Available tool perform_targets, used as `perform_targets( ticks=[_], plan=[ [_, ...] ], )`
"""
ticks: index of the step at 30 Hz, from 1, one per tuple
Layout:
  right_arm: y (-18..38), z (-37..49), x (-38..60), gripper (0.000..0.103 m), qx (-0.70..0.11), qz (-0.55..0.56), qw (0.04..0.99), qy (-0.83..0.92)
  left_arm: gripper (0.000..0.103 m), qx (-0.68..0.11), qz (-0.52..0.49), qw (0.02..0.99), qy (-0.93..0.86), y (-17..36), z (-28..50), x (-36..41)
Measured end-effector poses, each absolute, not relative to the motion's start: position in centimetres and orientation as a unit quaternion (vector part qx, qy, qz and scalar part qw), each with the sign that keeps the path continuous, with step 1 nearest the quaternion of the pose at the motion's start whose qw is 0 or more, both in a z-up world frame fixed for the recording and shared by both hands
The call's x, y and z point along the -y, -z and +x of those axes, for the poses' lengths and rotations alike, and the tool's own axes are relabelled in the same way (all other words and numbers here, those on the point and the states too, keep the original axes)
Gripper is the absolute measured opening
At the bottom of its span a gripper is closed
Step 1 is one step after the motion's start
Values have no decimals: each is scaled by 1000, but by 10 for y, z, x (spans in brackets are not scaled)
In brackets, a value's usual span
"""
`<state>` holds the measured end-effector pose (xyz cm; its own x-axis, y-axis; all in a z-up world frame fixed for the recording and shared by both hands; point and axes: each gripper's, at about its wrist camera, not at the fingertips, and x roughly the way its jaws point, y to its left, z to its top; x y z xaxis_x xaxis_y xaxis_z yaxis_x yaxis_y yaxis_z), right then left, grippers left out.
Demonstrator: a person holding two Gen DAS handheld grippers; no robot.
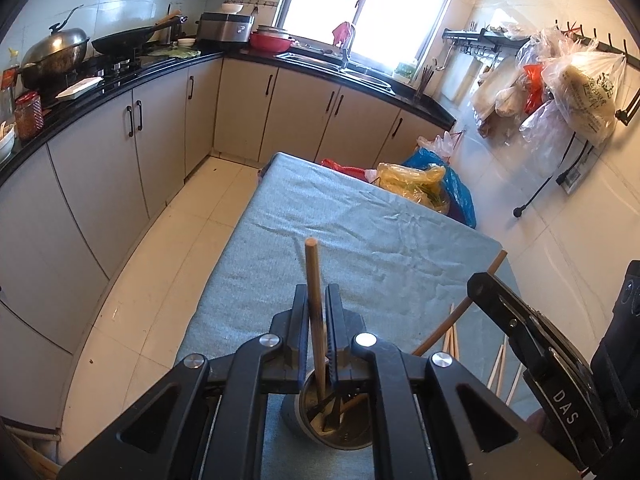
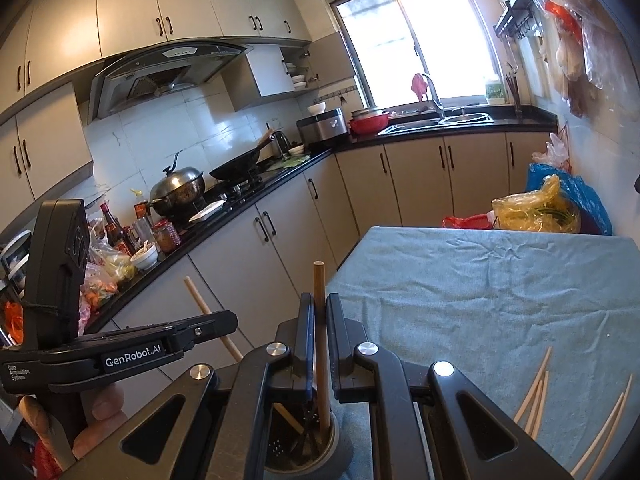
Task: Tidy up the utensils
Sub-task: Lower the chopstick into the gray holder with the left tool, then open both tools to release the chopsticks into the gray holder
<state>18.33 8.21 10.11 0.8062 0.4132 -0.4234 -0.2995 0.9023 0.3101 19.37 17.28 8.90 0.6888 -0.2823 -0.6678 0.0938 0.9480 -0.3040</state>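
L gripper (image 1: 317,300) is clamping a brown chopstick (image 1: 314,304) upright, its lower end sitting in the metal utensil holder (image 1: 320,428) on the blue-clothed table (image 1: 360,240). R gripper (image 2: 318,312) is gripping a 2nd brown chopstick (image 2: 320,320) the same way, w/ its tip in the same holder. Pale chopsticks (image 2: 538,396) are lying loose on the cloth just to the right of the holder, w/ plastic bags (image 2: 536,210) beyond the table's far edge.

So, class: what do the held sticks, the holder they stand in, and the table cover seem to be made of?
Sticks: probably wood or bamboo, brown, matt, faint grain. Holder: likely steel, grey sheen, perforated inner wall. Cover: woven cloth, blue-grey, matt, creased.
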Motion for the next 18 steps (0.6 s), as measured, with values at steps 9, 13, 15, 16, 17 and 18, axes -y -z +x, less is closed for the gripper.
perform_targets(
  ticks=[9, 13, 15, 16, 17, 18],
  plan=[
    [-123, 182, -78, 8, -217, 110, 953, -179, 23, -360, -135, 919, 93, -105, 187, -182],
    [-131, 191, -76, 8, -210, 106, 957, -170, 23, -358, -137, 919, 92, -108, 183, -184],
    [-134, 197, -76, 7, -209, 99, 959, -163, 23, -355, -135, 920, 91, -110, 179, -184],
    [-135, 199, -75, 7, -210, 98, 960, -159, 23, -354, -134, 921, 92, -110, 177, -184],
    [-137, 199, -71, 7, -209, 104, 959, -160, 23, -353, -134, 922, 92, -111, 176, -185],
    [-138, 197, -67, 7, -207, 110, 959, -162, 23, -348, -132, 924, 92, -113, 172, -186]
  ],
)
